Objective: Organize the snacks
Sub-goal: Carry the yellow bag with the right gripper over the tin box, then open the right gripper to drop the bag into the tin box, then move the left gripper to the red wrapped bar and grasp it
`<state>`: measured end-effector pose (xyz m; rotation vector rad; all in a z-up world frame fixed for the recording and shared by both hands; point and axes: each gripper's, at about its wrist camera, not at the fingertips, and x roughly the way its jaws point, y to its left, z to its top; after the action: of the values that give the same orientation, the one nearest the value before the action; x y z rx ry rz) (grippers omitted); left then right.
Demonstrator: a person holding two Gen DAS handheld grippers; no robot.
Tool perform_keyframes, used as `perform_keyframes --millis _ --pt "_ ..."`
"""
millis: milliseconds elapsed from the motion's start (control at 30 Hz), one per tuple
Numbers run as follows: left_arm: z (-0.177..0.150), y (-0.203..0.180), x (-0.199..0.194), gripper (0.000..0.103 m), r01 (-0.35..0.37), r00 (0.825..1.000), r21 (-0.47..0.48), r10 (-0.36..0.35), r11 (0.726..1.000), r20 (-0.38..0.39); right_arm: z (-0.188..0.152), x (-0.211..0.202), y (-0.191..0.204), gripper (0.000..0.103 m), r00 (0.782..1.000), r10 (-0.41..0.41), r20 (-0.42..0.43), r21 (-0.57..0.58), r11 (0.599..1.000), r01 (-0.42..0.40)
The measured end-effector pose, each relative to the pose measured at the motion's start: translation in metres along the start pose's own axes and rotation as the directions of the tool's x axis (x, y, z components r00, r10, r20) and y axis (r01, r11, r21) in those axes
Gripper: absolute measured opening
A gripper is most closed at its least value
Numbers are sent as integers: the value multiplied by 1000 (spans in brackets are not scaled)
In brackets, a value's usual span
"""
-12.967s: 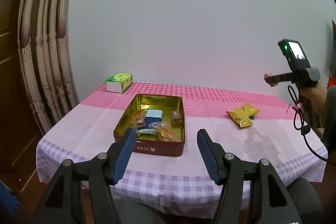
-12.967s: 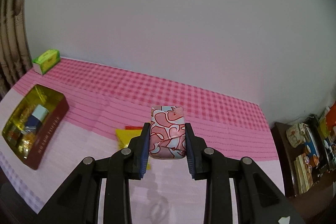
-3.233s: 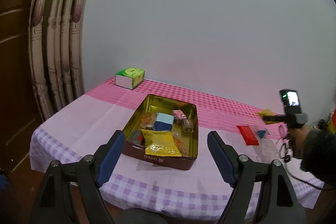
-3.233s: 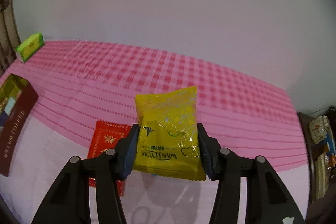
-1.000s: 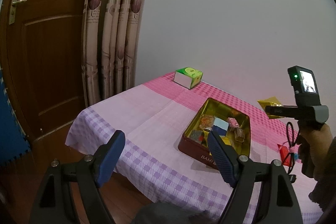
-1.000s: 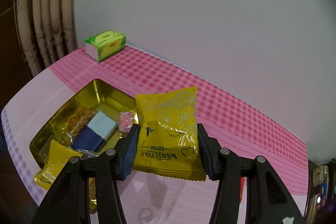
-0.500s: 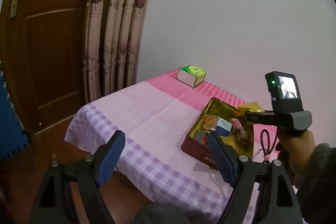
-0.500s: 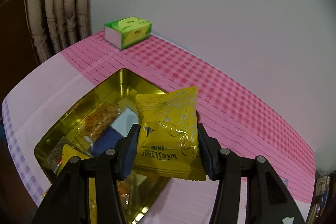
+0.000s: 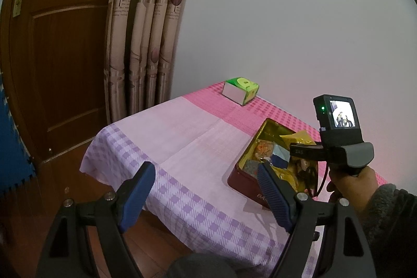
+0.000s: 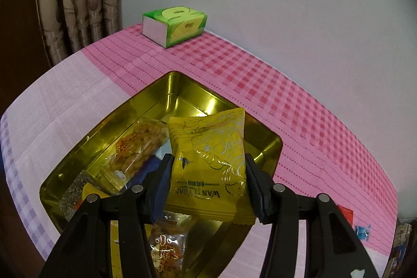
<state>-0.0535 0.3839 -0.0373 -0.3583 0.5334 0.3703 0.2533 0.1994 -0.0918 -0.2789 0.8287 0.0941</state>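
My right gripper [image 10: 208, 181] is clamped on a yellow snack packet [image 10: 209, 163], its two blue pads pressing the packet's sides, and it hangs just above a gold-lined tin [image 10: 172, 85] with a dark red outside. Seen from the right wrist, the packet fills the centre and covers the middle of the tin. Inside the tin, at about ten o'clock from the packet, lies a clear bag of golden fried snacks [image 10: 138, 145]; at seven o'clock, low in the frame, sits another clear bag with orange lettering [image 10: 166, 249], and a small yellow packet [image 10: 91, 190] lies at nine o'clock near the tin's left corner. A green tissue pack [image 10: 174, 26] rests on the pink checked tablecloth [image 10: 299, 108] at twelve o'clock, well apart from the tin. My left gripper [image 9: 206, 196] stands wide apart with nothing between its pads, held off the table's near edge. From that side I see a person's hand [image 9: 351, 184] holding the right gripper at three o'clock, above the tin.
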Motion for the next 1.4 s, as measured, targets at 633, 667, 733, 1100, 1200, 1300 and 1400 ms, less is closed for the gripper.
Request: perform_keyframes --millis 633,667,733,1100,1200,1300,1400 --pt "-3 -6 -1 82 0 1000 36 0 999 6 -10 -26 -18 74 998 17 54 45 999 -19" --pt "-4 -7 -2 82 0 1000 42 0 999 8 -15 -33 -25 74 997 28 67 56 998 -32" --pt "-5 -11 -4 82 5 1000 59 -6 998 14 -32 -49 -43 75 995 32 91 78 996 -39" --pt "-49 -102 4 82 194 981 370 -169 909 -100 -242 -140 -197 85 988 -125 89 314 945 92" --pt "-73 -153 13 82 308 949 454 -235 836 -211 -295 -155 -232 86 986 -153 72 413 904 110" --pt "-89 -212 25 82 408 908 454 -298 792 -296 -326 -165 -250 87 983 -163 85 479 872 103" --pt "-98 -281 46 82 440 890 452 -309 776 -336 -321 -174 -272 87 985 -116 129 531 847 31"
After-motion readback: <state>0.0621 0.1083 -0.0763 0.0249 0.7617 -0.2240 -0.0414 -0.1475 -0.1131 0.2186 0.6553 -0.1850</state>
